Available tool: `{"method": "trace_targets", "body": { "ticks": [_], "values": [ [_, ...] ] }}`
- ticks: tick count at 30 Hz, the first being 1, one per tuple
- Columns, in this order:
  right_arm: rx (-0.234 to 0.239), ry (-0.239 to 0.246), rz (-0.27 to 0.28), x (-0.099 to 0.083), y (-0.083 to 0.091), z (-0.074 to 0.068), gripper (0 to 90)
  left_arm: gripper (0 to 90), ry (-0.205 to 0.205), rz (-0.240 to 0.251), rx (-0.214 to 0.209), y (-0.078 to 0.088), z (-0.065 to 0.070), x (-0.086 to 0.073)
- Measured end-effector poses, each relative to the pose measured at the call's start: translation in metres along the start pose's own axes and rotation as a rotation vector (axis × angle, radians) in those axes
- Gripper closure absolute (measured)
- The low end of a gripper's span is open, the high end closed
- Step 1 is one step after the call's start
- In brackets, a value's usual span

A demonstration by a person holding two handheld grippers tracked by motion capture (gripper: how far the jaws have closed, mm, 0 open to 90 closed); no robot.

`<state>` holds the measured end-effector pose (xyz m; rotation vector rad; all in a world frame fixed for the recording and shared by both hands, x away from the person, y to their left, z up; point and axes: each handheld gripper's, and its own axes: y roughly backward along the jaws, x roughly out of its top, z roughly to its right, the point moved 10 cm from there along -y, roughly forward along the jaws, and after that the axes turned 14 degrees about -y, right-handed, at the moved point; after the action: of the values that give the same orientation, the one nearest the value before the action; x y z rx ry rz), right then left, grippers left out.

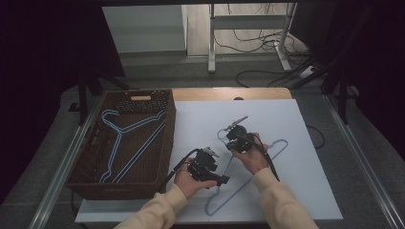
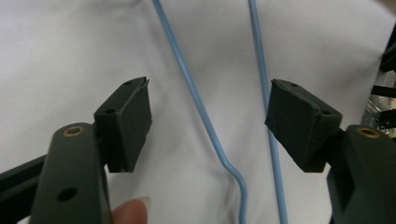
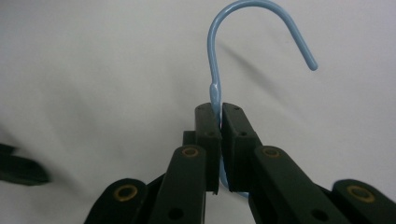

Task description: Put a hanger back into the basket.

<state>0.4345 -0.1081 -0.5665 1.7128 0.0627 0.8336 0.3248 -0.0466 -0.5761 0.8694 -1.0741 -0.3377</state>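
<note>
hangers – three blue: one on sheet (image 1: 248,183) | two in basket (image 1: 123,143)

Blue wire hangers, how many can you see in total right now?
3. Two blue wire hangers lie in the brown wicker basket; one lies on the white table, its neck clamped by the right hand-held gripper. More may be hidden.

To my left I see a brown wicker basket (image 1: 162,138) on the white worktop (image 1: 286,119), two blue hangers (image 1: 126,143) lying inside it (overlapping), cables (image 1: 258,43) on the floor beyond.
</note>
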Motion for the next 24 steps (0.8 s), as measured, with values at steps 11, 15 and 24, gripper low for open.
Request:
{"method": "trace_targets", "body": {
  "ticks": [11, 15, 24],
  "values": [
    [0.021, -0.014, 0.067, 0.004, 0.025, -0.003, 86.0, 65.2, 0.04, 0.037, -0.047, -0.019, -0.006, 0.011],
    [0.029, -0.014, 0.081, 0.004, 0.031, -0.005, 85.9, 79.7, 0.051, 0.03, -0.061, -0.018, -0.006, 0.011],
    [0.153, -0.075, 0.199, 0.014, 0.058, -0.007, 68.2, 86.4, 0.121, 0.074, -0.088, 0.003, -0.011, 0.018]
  ]
}}
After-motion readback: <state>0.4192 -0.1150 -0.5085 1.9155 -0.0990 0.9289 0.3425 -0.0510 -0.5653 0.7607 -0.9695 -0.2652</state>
